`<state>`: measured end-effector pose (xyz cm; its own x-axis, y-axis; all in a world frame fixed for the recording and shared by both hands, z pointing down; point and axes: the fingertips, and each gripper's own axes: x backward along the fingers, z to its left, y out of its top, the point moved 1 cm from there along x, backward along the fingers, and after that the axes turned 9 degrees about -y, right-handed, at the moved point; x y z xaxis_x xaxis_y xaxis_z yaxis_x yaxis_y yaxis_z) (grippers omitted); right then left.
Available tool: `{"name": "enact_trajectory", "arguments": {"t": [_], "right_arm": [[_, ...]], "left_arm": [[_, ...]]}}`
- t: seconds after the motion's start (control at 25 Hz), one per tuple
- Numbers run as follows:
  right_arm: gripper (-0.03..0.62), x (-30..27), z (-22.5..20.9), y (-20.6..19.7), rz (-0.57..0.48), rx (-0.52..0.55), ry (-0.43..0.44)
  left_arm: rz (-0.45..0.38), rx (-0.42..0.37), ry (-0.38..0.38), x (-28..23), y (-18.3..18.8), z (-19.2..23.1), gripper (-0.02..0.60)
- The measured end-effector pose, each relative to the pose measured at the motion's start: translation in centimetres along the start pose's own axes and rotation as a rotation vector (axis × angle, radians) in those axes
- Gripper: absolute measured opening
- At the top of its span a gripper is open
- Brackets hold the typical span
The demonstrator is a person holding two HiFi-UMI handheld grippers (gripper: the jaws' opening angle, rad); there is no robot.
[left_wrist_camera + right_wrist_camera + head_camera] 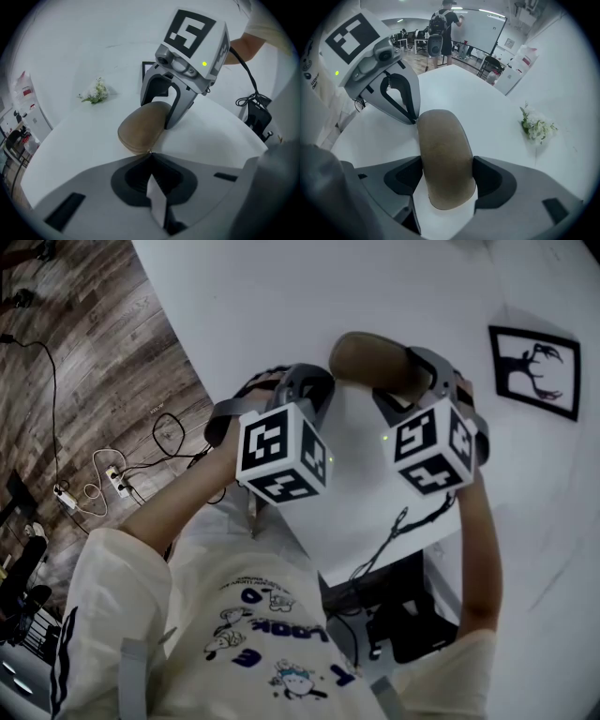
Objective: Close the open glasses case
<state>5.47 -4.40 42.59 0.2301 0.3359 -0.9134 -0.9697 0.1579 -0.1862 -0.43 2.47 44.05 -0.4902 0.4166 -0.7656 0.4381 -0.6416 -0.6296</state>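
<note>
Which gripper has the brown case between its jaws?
The right gripper: its jaws clasp the case. The left gripper has its jaws shut together at the case's end.

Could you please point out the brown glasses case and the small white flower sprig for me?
glasses case (443,154): right gripper view, middle of its brown top.
flower sprig (537,125): right gripper view, its white blooms.
</note>
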Motion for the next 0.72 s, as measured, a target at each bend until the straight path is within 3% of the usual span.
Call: {"name": "enact_trajectory", "arguments": {"t": [0.12, 0.24, 0.32, 0.52, 0.72], "right_arm": [[0.331, 0.3, 0.1, 0.2, -0.051, -0.02, -0.02], [0.331, 1.4, -0.5, 0.2, -0.097, -0.052, -0.088], [0.333, 2.9, -1.2, 0.6, -0.139, -0.121, -0.132], [0.331, 8.8, -2.7, 1.5, -0.307, -0.533, -0.198], [0.322, 13.4, -1.8, 1.9, -0.494, -0.971, -0.248]], "left_arm": [[-0.025, 0.056, 0.01, 0.2, -0.3, 0.4, -0.001], [-0.036, 0.063, 0.038, 0.3, -0.4, 0.6, 0.0], [-0.041, 0.072, 0.041, 0.6, -0.6, 0.6, 0.002], [-0.104, 0.168, 0.074, 4.1, -0.6, 0.8, 0.005], [-0.261, 0.272, 0.094, 9.2, 2.8, 0.5, 0.005]]}}
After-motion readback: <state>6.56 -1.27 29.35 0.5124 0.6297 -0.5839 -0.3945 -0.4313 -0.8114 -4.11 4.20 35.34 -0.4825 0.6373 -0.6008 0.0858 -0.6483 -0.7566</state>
